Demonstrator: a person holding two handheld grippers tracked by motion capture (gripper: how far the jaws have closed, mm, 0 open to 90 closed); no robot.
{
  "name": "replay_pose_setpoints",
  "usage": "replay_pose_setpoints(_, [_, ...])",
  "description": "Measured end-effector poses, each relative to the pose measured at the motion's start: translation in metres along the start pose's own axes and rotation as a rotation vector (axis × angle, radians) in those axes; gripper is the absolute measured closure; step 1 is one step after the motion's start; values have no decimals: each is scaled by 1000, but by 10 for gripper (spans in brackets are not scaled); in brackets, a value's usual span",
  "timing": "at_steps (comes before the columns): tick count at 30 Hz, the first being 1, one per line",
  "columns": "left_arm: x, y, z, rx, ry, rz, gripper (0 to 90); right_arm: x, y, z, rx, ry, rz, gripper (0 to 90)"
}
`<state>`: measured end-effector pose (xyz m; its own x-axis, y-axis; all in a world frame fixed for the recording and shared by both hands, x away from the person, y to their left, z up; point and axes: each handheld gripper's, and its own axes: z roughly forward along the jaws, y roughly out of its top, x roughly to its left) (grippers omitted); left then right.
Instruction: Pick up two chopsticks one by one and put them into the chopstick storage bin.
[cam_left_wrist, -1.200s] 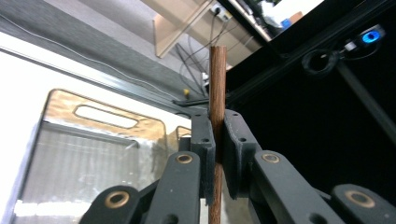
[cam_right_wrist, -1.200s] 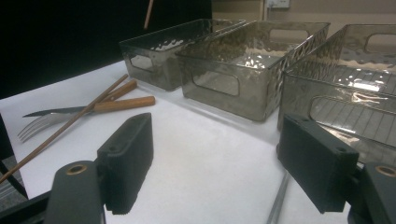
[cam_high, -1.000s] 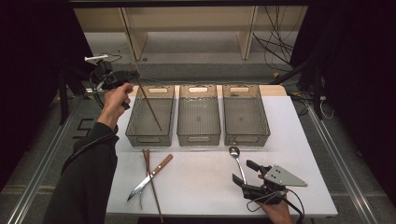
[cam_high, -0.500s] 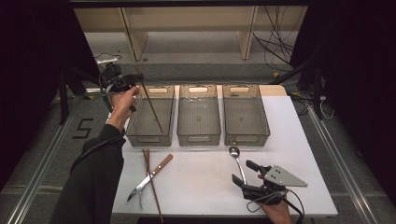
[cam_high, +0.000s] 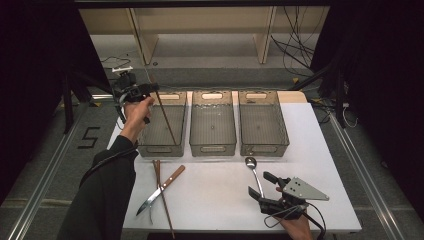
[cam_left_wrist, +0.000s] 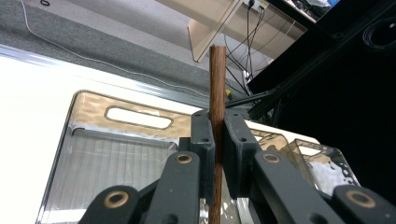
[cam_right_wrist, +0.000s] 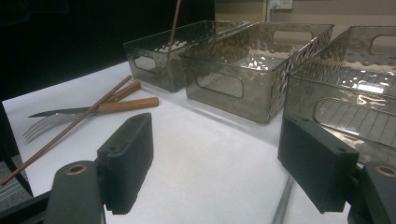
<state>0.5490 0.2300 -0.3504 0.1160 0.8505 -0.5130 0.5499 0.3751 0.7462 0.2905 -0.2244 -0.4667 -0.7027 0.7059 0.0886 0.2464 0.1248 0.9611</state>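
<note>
My left gripper is shut on a brown wooden chopstick near its top end, above the back left corner of the left clear bin. The stick slants down into that bin. In the left gripper view the jaws pinch the chopstick over the bin. My right gripper stands open at the table's front right, with nothing between its pads. A metal spoon lies just beside it.
A middle bin and a right bin stand in a row with the left one. At the front left lie a wooden-handled knife, a fork and a second chopstick. White table.
The left hand has shifted slightly right and down with the chopstick, and its gripper has turned into fuller view. The right gripper has stayed where it was.
</note>
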Motion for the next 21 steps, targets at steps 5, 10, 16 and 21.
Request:
replay_pose_setpoints(5, [-1,-3,4,10,6,3,830,0,0,0,0,0,-1,273])
replay_pose_setpoints(10, [-1,-4,5,32,13,9,805,0,0,0,-1,1,0,273])
replay_pose_setpoints(16, [-4,-3,9,102,19,31,480,0,0,0,-1,2,-1,273])
replay_pose_setpoints(21, [-6,-2,7,111,35,28,382,0,0,0,-2,3,-1,273])
